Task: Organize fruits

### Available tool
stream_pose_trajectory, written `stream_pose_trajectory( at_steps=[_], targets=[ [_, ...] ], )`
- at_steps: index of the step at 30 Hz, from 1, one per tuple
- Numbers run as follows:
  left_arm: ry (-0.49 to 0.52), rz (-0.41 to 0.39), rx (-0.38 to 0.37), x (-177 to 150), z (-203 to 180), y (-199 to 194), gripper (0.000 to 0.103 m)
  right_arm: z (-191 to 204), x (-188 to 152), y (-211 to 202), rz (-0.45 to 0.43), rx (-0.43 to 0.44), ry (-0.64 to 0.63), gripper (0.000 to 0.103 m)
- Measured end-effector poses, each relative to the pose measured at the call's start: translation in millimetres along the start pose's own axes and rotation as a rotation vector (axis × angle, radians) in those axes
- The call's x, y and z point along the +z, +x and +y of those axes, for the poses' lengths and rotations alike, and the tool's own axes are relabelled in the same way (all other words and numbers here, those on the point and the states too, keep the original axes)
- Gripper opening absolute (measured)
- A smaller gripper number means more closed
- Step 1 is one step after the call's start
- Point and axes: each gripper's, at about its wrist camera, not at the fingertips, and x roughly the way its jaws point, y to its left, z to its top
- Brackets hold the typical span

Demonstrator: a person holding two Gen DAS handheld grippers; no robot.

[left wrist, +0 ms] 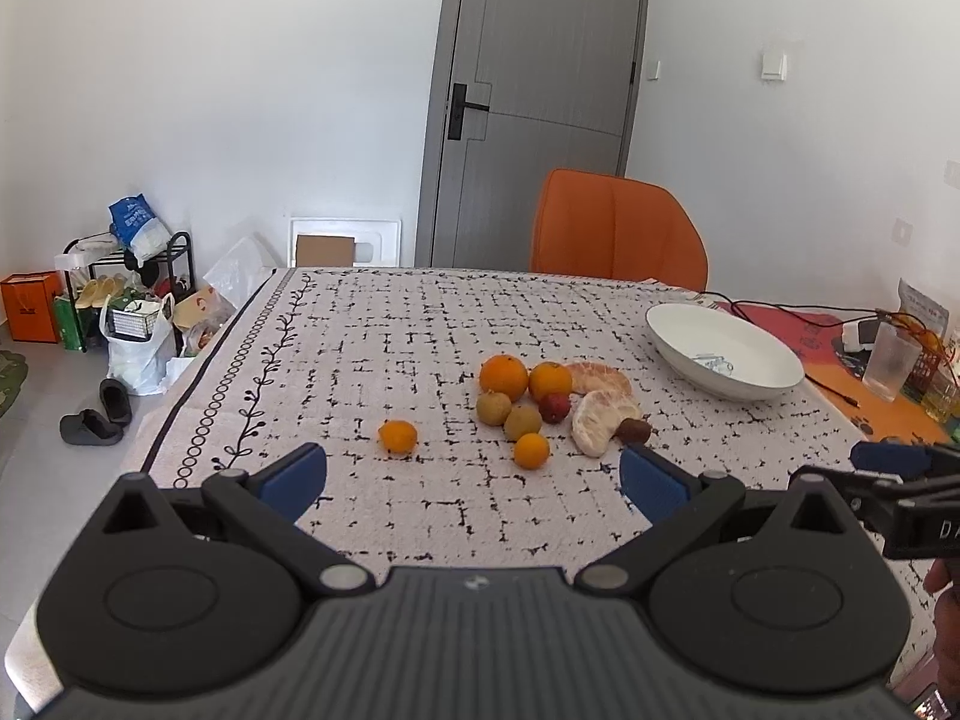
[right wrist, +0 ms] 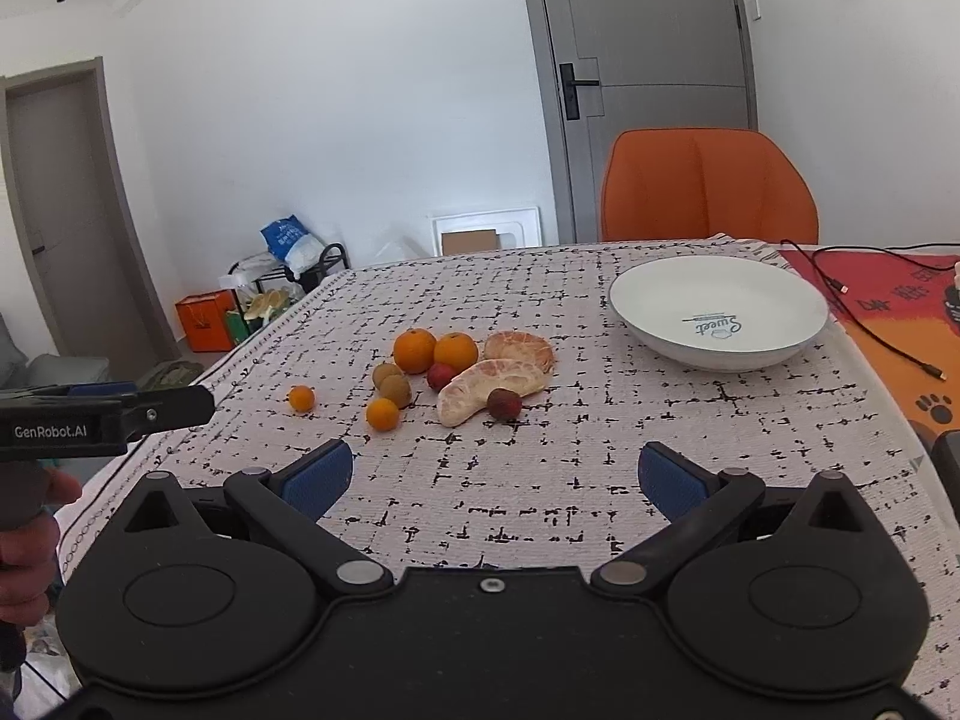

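A cluster of fruit lies mid-table: two oranges [left wrist: 503,376] [right wrist: 414,350], two peeled pomelo pieces [left wrist: 602,422] [right wrist: 492,384], two brownish round fruits [left wrist: 494,408] [right wrist: 396,390], two dark red fruits [left wrist: 554,407] [right wrist: 503,403] and a small orange [left wrist: 531,450] [right wrist: 382,414]. Another small orange [left wrist: 397,436] [right wrist: 301,398] lies apart to the left. An empty white bowl [left wrist: 723,351] [right wrist: 719,312] stands to the right. My left gripper [left wrist: 474,480] is open and empty, short of the fruit. My right gripper [right wrist: 495,477] is open and empty, also short of it.
The table has a patterned white cloth [left wrist: 420,330] [right wrist: 600,450]. An orange chair [left wrist: 618,231] [right wrist: 708,186] stands behind it. A red-orange mat with cables [right wrist: 870,312] and a plastic cup [left wrist: 892,360] lie at the right. Bags and a shoe rack [left wrist: 132,294] sit on the floor at the left.
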Motion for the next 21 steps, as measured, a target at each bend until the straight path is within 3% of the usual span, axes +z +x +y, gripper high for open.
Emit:
stream_pose_trajectory(
  at_steps=[18, 21],
  targets=[
    [0.05, 0.031, -0.018, 1, -12, 42, 0.1, -23, 6, 30, 0.022, 0.049, 0.03, 0.102],
    [0.049, 0.05, -0.034, 1, -13, 52, 0.097, -25, 7, 38, 0.024, 0.054, 0.024, 0.097]
  ],
)
